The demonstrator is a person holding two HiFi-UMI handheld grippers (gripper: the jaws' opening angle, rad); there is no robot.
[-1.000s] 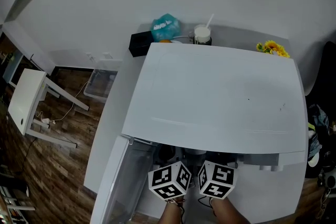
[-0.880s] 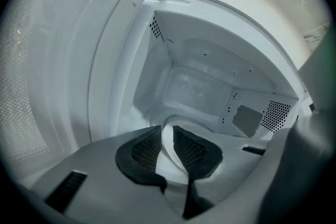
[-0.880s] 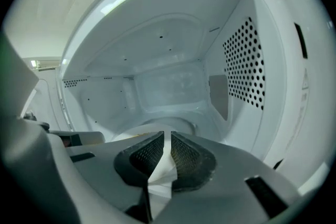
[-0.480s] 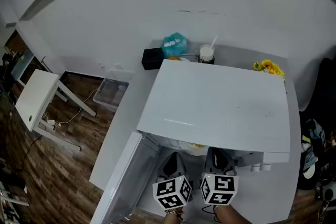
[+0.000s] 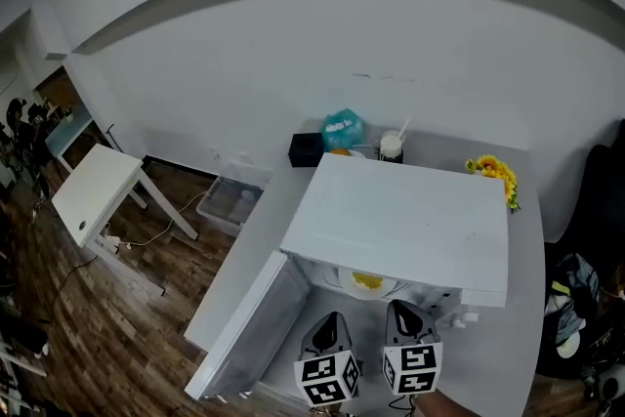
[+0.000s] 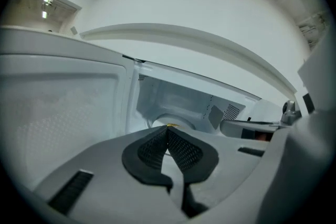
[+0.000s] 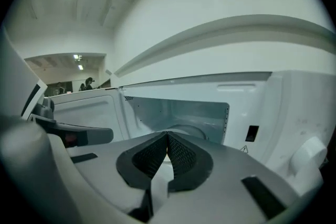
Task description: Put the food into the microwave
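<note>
L gripper (image 6: 168, 132) is clenched, pads tip to tip, nothing btwn them. R gripper (image 7: 168, 138) is the same: closed and empty. Both hang side by side in front of the microwave (image 5: 400, 215), marker cubes toward the person, noses aimed at the open cavity and tipped a bit down. The yellow food (image 5: 367, 281) lies on a white plate (image 5: 383, 290) inside the cavity, just past the tips. The door (image 5: 252, 322) is swung wide on the left. Behind the oven: teal bag (image 5: 343, 128), cup w/ straw (image 5: 392, 146), yellow flowers (image 5: 493, 171).

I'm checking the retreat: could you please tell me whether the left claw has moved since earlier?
Yes. The left claw has drawn back out of the microwave, downward in the head view, now clear of its opening.
</note>
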